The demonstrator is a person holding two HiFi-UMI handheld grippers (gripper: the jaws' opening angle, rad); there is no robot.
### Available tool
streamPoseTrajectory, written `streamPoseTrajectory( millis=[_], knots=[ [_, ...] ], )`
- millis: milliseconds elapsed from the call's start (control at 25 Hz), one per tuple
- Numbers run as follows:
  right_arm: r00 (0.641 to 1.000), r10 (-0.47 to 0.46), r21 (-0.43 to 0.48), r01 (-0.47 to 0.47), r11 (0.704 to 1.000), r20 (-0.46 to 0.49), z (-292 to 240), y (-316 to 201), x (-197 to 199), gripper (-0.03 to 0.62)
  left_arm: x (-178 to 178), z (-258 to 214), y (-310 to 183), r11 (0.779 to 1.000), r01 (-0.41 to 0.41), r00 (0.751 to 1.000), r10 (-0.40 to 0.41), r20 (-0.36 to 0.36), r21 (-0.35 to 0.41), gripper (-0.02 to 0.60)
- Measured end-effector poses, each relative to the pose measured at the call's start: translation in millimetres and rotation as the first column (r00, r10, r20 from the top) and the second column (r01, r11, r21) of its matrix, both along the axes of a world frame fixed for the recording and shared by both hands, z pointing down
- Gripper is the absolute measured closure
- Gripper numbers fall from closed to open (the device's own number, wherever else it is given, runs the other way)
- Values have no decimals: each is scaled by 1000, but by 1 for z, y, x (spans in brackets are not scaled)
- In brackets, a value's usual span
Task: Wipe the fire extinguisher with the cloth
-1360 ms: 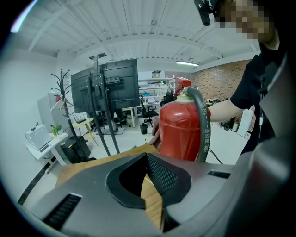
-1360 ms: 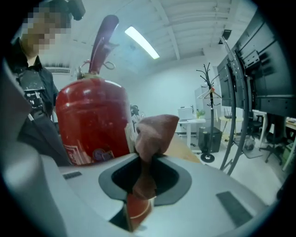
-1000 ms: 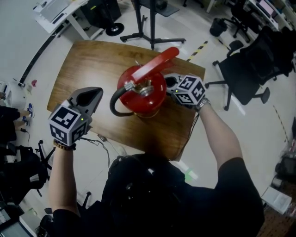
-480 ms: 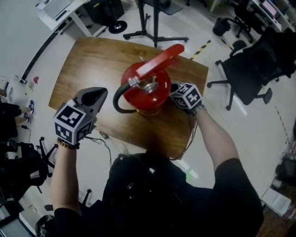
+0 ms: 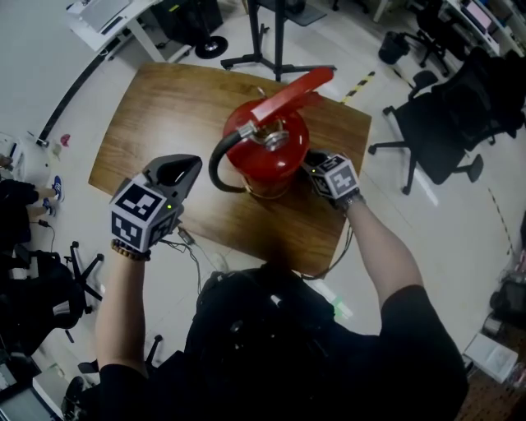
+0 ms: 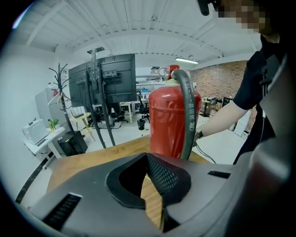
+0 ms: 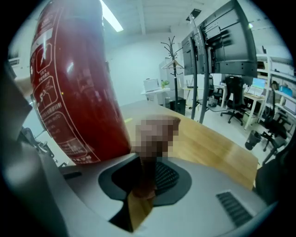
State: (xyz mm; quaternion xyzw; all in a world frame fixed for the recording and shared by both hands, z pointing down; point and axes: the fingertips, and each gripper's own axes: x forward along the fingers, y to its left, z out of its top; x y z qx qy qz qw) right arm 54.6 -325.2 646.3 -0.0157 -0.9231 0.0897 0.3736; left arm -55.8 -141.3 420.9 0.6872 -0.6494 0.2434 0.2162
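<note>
A red fire extinguisher (image 5: 267, 156) stands upright on a wooden table (image 5: 156, 107), with a red lever on top and a black hose (image 5: 218, 168) curling down its left side. My right gripper (image 5: 315, 162) is low against the cylinder's right flank and is shut on a brownish cloth (image 7: 144, 183). The red labelled wall (image 7: 69, 83) fills the left of the right gripper view. To the left of the extinguisher, above the table's front left part, my left gripper (image 5: 187, 166) points at it. Its jaws (image 6: 147, 155) are shut and empty, and extinguisher (image 6: 169, 125) and hose (image 6: 187, 115) stand straight ahead.
Black office chairs (image 5: 436, 123) stand on the floor to the right. A black stand base (image 5: 275, 57) sits beyond the table's far edge, and a white desk (image 5: 107, 25) is at the far left. A thin cable (image 5: 187, 247) hangs off the table's near edge.
My right gripper has sunk from near the top of the extinguisher down along its right side with the cloth. The left gripper has drifted slightly lower and closer.
</note>
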Motion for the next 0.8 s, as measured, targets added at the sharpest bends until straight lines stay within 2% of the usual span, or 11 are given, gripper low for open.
streamPoseTrajectory(
  millis=[320, 520, 800],
  knots=[
    [994, 96, 54, -99, 994, 47, -38, -3, 21, 496, 5, 5, 4, 1000, -11, 1000, 11, -9, 4, 581],
    [980, 183, 74, -190, 979, 82, -69, 4, 38, 496, 8, 9, 6, 998, -53, 998, 54, -13, 12, 581],
    [928, 352, 111, -365, 924, 118, -109, 36, 72, 496, 10, 4, 15, 986, -150, 988, 152, -14, 68, 581]
  ],
)
